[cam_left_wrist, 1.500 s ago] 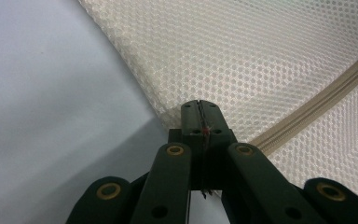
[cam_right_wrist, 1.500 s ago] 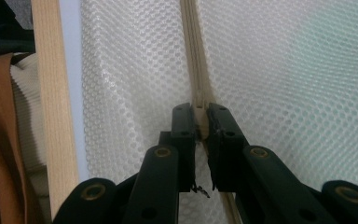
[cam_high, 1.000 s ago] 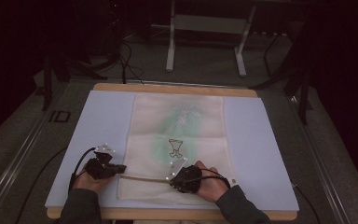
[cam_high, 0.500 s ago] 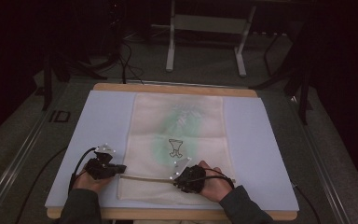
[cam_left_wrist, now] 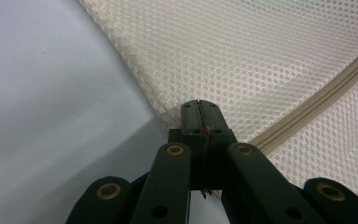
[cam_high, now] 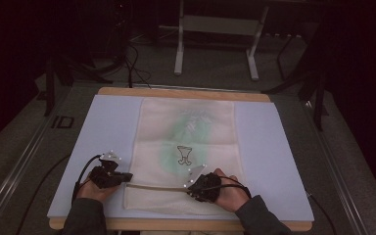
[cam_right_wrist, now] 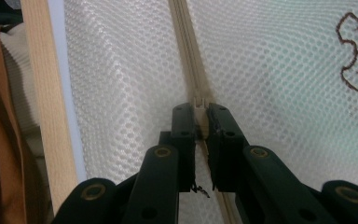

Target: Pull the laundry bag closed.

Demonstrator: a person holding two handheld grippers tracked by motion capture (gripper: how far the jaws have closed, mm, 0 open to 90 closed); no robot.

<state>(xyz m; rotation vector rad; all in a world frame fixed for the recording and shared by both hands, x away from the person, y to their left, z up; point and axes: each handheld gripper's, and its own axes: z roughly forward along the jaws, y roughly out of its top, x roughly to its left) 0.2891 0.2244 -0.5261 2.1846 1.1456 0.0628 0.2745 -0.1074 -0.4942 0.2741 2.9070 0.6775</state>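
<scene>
While lying flat, the cream mesh bag shows a greenish garment inside.

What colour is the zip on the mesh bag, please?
The zip is pale beige, close to the cream mesh bag around it; the right gripper view shows it best.

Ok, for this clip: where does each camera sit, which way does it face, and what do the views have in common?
High view: above the person's side, looking forward and down at the table; forearms, hands, left gripper and right gripper show.
Left gripper view: on the left gripper, looking along its shut jaws at the mesh bag corner they pinch.
Right gripper view: on the right gripper, jaws closed on the zipper pull.
Shared: the mesh bag and its zipper.
</scene>
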